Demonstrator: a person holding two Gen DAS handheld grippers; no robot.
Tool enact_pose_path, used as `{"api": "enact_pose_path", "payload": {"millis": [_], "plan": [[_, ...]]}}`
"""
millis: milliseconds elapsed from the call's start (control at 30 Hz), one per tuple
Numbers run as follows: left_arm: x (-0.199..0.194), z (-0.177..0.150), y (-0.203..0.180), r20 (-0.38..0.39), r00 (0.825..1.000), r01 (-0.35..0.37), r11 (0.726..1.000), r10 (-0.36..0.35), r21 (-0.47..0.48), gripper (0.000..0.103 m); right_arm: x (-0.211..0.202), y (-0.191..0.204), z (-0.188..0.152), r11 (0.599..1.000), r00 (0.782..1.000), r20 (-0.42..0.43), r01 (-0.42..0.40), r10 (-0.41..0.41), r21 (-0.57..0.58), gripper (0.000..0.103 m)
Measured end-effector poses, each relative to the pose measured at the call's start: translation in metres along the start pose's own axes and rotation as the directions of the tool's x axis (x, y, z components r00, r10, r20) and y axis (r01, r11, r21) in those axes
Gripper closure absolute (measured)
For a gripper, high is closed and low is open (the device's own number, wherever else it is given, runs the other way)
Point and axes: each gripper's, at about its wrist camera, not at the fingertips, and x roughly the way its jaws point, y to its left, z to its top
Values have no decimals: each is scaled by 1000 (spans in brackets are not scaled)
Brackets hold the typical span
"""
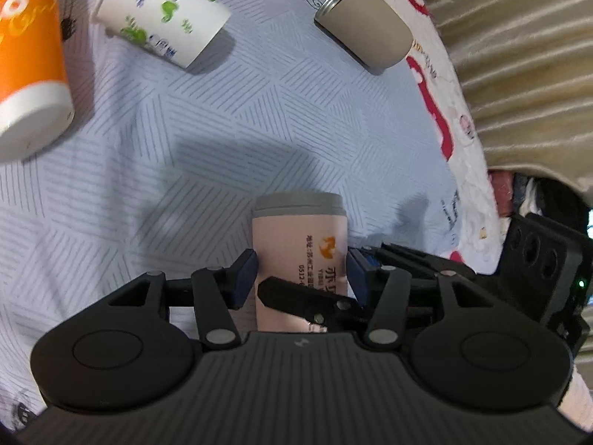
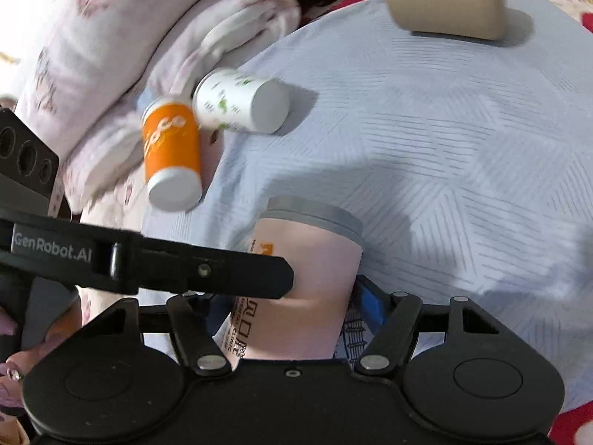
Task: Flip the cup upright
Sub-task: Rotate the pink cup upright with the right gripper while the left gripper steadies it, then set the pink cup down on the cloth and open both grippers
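A pale pink paper cup (image 1: 296,237) with an orange logo and a grey band at its far end is held off the blue patterned cloth (image 1: 207,148), lying along the fingers. My left gripper (image 1: 301,278) is shut on it, blue pads on both sides. My right gripper (image 2: 296,307) is shut on the same pink cup (image 2: 307,259), pressing its wall in. The left gripper's finger (image 2: 207,270) crosses in front of the cup in the right wrist view. The right gripper's finger (image 1: 296,293) crosses it in the left wrist view.
An orange cup (image 1: 29,59), a white cup with green print (image 1: 163,15) and a brown cup (image 1: 367,26) lie on their sides on the cloth. A pink blanket (image 2: 111,37) is bunched at the left, a tan block (image 2: 444,0) at the back.
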Motion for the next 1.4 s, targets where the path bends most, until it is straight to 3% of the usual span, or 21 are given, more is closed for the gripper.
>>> {"api": "enact_pose_path", "payload": {"millis": [267,367,500,667,767,933,967,1067,1100,1167,1267,1400], "plan": [[3,-12,7,21,999,32,999,-31,-40,51,10,13,13,981,990,-133,8,-35,-196,29],[-3,-20,-7,52,999,-6,999,4,33,52,9,16,14,969,989,-139,9,-44,-246,30],[-24,-33,-38,191,979,-98,981,66,165,52,-9,30,12,918,997,-46,34,-57,-395,31],[-51,-48,-50,334,940,-151,958,63,244,51,-34,49,0,763,984,175,84,39,-641,35],[-54,-59,-54,406,910,-212,937,85,278,51,-36,52,-11,711,966,248,119,79,-693,35],[-41,-69,-59,491,858,-333,892,152,306,50,-19,60,-26,569,930,360,256,75,-781,35],[-37,-70,-60,508,846,-360,877,163,317,50,-17,55,-26,562,922,376,263,94,-784,35],[-25,-70,-63,553,812,-428,834,186,348,51,-8,46,-17,579,912,394,261,115,-772,35],[-25,-69,-63,559,809,-425,836,180,346,51,-7,46,-15,587,910,400,264,112,-766,34],[-27,-60,-62,543,821,-402,854,177,331,51,-5,41,-4,638,913,392,234,116,-734,34],[-27,-55,-62,529,832,-386,858,166,338,51,-7,36,3,684,917,383,207,114,-700,34],[-25,-57,-62,540,826,-386,859,160,336,49,-2,33,0,692,917,381,200,117,-694,34]]}}
